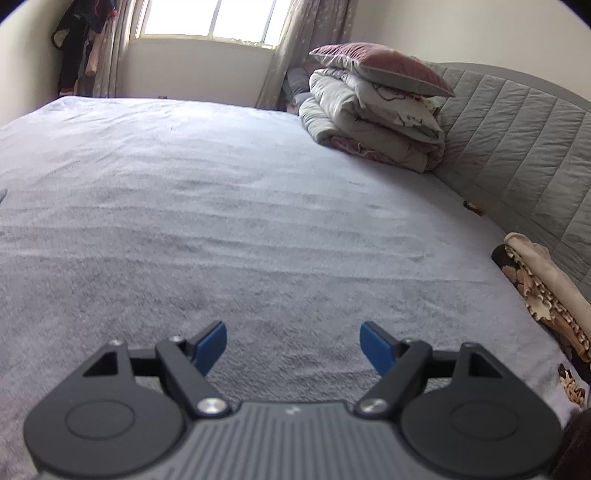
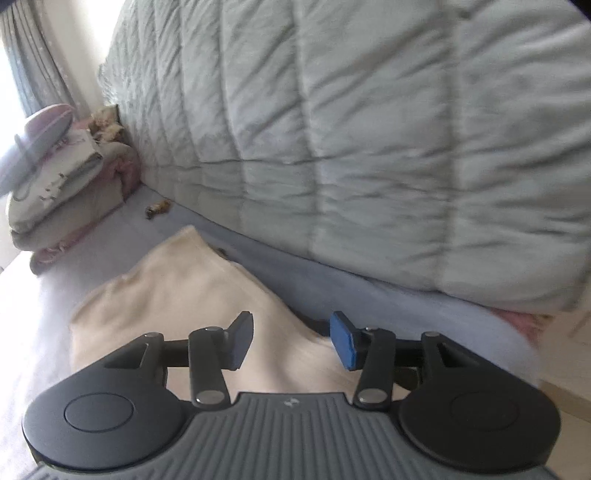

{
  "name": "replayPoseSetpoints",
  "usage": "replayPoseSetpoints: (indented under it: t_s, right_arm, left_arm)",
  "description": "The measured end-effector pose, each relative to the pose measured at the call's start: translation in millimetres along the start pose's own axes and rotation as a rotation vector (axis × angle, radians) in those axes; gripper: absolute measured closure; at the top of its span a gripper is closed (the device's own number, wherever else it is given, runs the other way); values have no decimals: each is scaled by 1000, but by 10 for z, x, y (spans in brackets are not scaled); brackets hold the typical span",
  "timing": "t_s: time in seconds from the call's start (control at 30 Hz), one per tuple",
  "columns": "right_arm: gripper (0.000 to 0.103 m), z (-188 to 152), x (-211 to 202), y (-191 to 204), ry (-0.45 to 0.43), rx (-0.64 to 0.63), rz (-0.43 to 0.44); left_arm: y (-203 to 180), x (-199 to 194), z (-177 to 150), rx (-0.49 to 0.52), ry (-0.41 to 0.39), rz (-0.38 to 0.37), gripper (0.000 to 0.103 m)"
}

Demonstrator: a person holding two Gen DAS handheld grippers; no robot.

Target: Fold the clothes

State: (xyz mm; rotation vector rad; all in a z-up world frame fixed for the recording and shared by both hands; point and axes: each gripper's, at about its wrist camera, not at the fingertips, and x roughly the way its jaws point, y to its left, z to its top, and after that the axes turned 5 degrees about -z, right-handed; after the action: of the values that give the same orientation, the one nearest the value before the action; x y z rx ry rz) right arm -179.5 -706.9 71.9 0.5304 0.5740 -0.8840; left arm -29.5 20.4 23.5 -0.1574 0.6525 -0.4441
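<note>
window point(image 1: 207, 18) left view, cream garment point(image 2: 177, 295) right

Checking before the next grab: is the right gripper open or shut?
Open. The right gripper hangs over the cream garment, a clear gap between its pads, nothing pinched.

Garment point(image 2: 177, 295) lies on bed point(image 2: 92, 240) beside headboard point(image 2: 332, 147).

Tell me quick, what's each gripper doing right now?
Left gripper: open, empty, over the bed sheet.
Right gripper: open, above the cream garment, not gripping it.
</note>
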Motion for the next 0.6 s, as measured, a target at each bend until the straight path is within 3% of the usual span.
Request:
replayPoseSetpoints:
  t_s: [0.27, 0.47, 0.6]
  right_arm:
    - [52, -311, -135, -497, 43, 95, -91]
    - [54, -450, -135, -500, 43, 137, -145]
    - [52, -453, -196, -555, 57, 240, -170]
  left_arm:
    - [250, -68, -120, -2, -12, -2, 22]
    - [480, -98, -230, -36, -50, 11, 22]
    - [575, -120, -270, -67, -65, 12, 22]
